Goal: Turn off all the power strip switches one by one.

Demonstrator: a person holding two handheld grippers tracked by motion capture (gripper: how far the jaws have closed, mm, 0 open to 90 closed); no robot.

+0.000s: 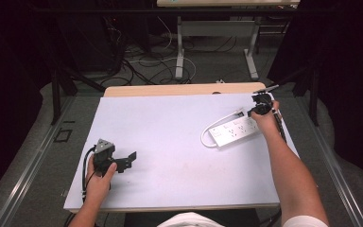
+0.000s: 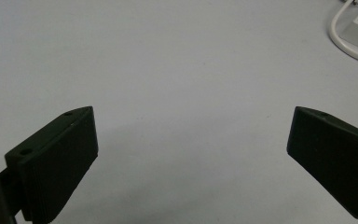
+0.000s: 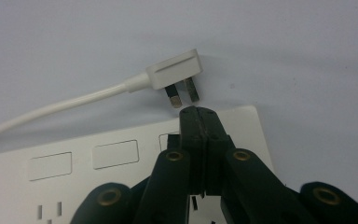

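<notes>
With your right gripper (image 3: 200, 112) pressed together over the end rocker switch of the white plastic power strip (image 1: 231, 131) at the table's far right, press straight down; keep your spread left gripper (image 1: 123, 163) parked.

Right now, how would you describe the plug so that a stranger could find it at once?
Look at the table's far right, where a white power strip lies. The plug lies just beyond it, on its looping cord: flat, white, with bare metal prongs.
</notes>
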